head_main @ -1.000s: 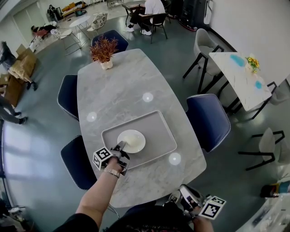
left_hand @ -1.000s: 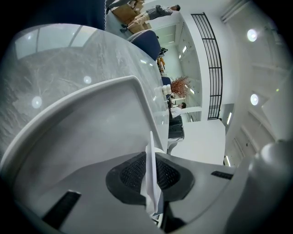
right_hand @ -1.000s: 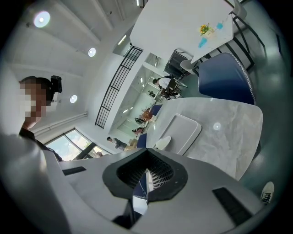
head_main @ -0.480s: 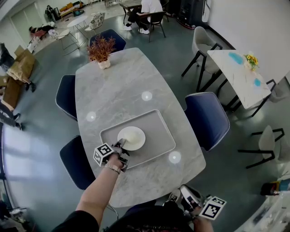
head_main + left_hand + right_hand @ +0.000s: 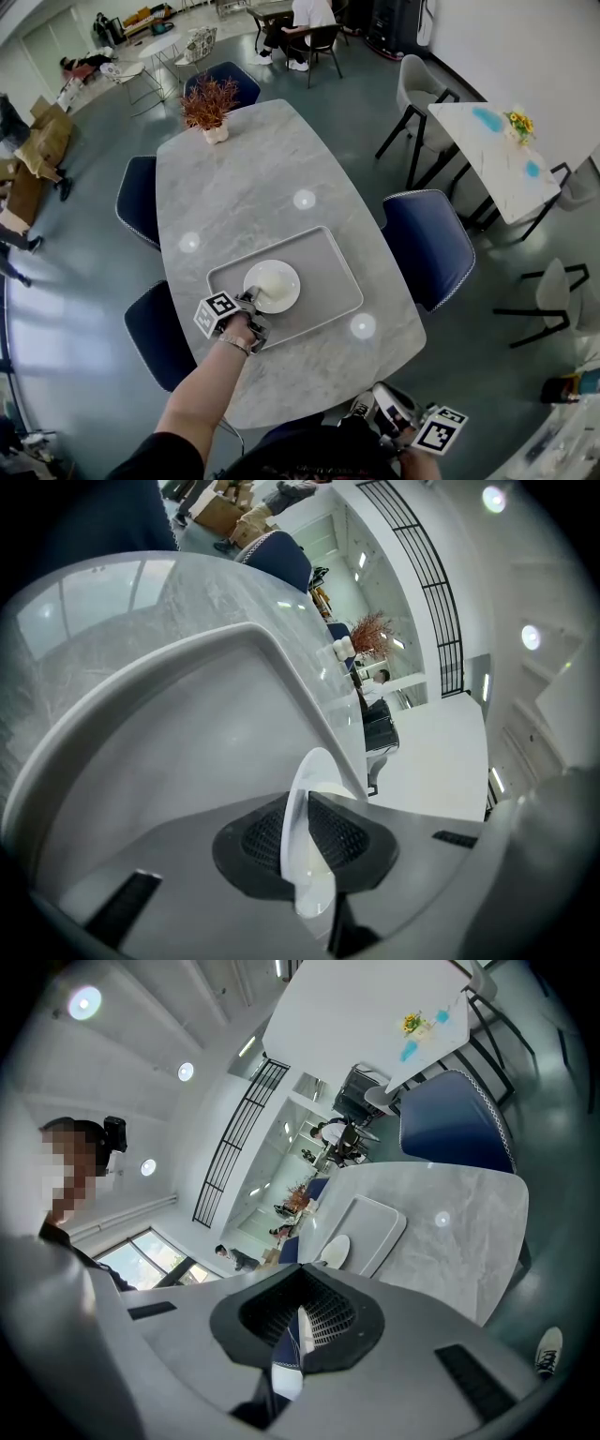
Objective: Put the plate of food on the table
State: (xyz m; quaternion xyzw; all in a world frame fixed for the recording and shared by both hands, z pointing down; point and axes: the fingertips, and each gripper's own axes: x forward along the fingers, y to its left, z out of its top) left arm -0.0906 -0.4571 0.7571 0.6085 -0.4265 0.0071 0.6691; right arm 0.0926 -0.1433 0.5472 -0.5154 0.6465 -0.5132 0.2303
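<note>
Left gripper (image 5: 251, 302) is clamped on the near-left rim of the plate (image 5: 273, 285); the rim shows edge-on between its pads. From that grip the plate extends forward and right, within the tray (image 5: 328, 272). Bare table (image 5: 244, 178) lies beyond the tray's far rim. Right gripper (image 5: 392, 414), closed and empty, hangs well apart near my body.

The left tool (image 5: 251, 301), gripping the plate (image 5: 274, 284), has rolled slightly.
</note>
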